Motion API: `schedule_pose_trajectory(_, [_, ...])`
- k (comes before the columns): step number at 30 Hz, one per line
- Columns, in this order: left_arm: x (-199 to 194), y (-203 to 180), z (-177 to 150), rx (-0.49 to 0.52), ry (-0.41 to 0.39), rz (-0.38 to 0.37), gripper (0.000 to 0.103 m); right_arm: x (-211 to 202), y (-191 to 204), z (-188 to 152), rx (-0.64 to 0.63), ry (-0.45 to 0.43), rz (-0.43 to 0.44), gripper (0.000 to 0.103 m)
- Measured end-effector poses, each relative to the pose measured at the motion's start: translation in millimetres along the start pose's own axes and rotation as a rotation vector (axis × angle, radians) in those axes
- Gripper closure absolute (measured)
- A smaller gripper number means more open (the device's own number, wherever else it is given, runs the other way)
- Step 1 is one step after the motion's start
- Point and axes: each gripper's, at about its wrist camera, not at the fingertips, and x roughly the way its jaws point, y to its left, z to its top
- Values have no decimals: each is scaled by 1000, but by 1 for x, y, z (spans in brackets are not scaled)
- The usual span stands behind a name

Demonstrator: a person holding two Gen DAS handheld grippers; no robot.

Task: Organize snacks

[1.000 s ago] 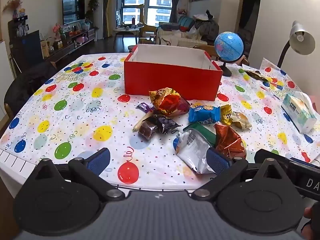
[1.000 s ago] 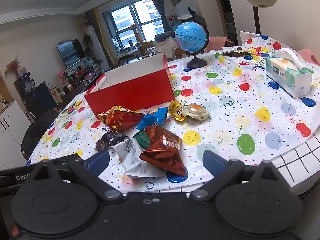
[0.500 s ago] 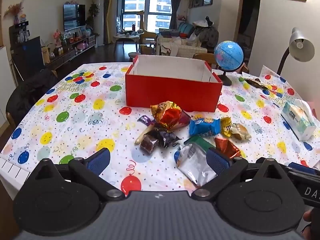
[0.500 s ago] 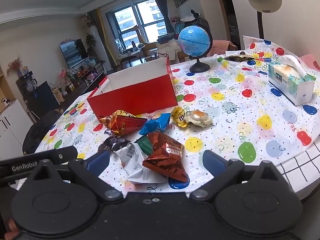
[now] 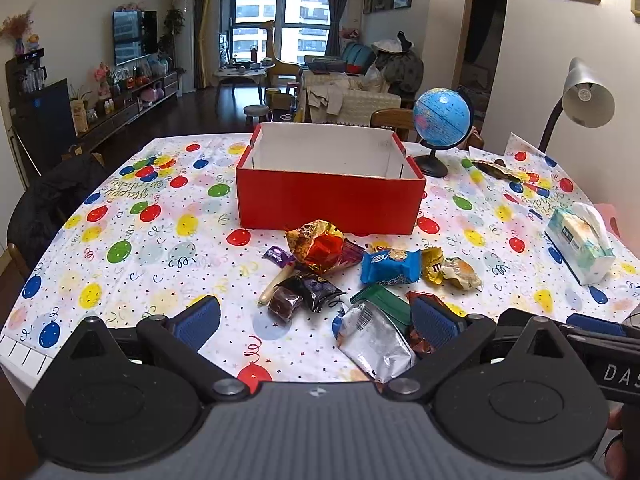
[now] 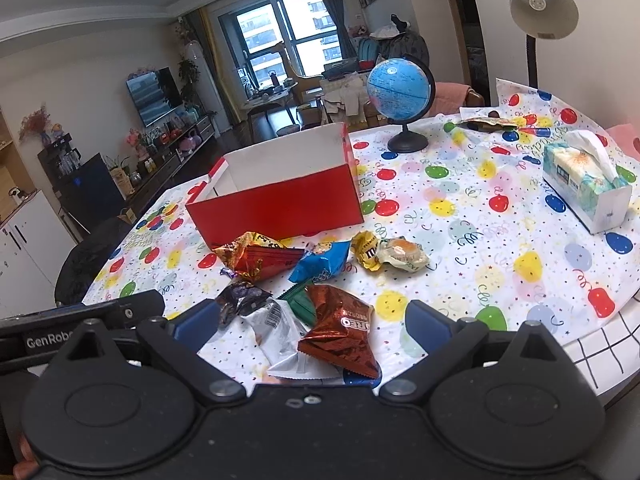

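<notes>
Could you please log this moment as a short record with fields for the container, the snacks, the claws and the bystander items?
container: red box, open top, no snacks visible inside
snacks: loose pile on the tablecloth in front of the box, including a blue packet, a silver packet and a copper Oreo packet
left claw: open, holding nothing
right claw: open, holding nothing
bystander items: globe, tissue box, desk lamp
</notes>
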Motion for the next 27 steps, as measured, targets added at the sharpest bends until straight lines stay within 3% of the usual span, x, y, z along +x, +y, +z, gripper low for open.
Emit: schedule_pose_trajectory(27, [-16,1,5,0,11,-16,0,-13,7,5,-16,14,15,5])
